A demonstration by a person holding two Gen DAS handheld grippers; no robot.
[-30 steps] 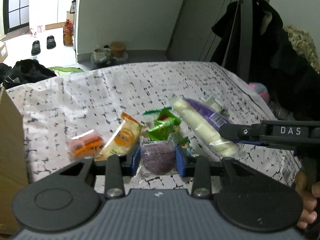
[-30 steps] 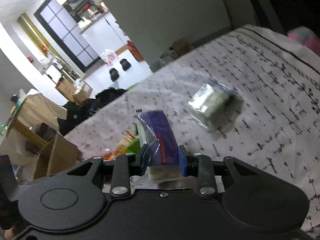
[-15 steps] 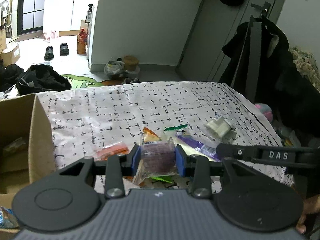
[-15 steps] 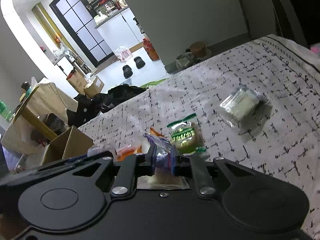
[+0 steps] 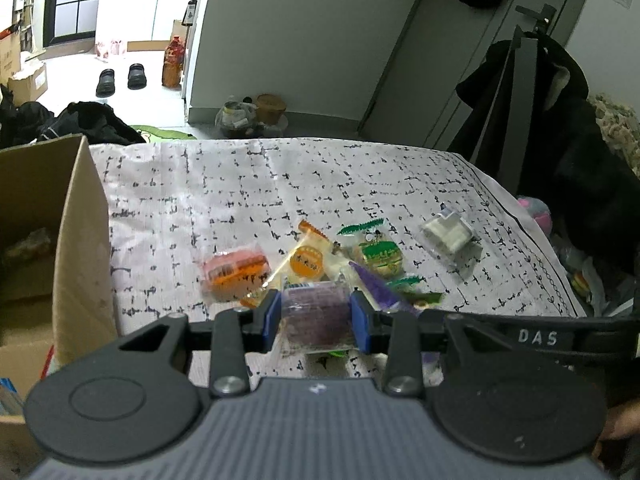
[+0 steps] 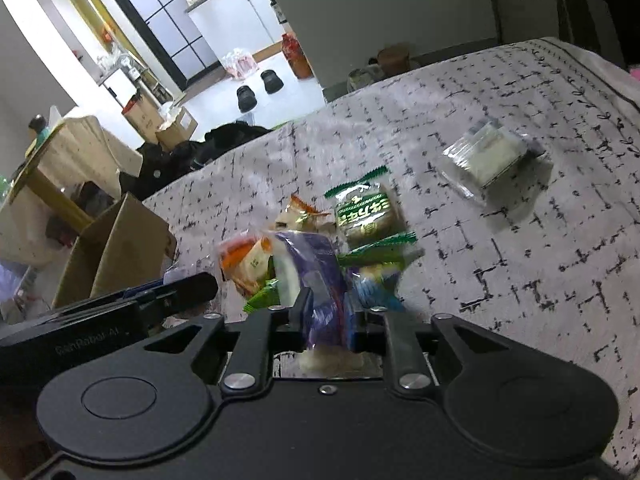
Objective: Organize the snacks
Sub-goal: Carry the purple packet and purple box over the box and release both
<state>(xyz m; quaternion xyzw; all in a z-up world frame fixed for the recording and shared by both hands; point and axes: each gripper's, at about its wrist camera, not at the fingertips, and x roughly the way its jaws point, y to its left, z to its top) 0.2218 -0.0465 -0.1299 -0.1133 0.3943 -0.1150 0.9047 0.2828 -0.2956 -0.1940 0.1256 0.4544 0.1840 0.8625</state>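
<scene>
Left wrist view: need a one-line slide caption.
Left claw grips a dark purple snack pack above scattered wrapped snacks on a patterned cloth, cardboard box at left.

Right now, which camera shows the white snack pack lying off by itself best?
The right wrist view: the white snack pack sits large and unobstructed on the patterned cloth. The left wrist view shows it smaller, near the cloth's right edge.

Left gripper [image 5: 316, 316] clamped on purple snack packet [image 5: 316, 312]; cardboard box [image 5: 80, 248] alongside, other snacks [image 5: 304, 260] beyond.
</scene>
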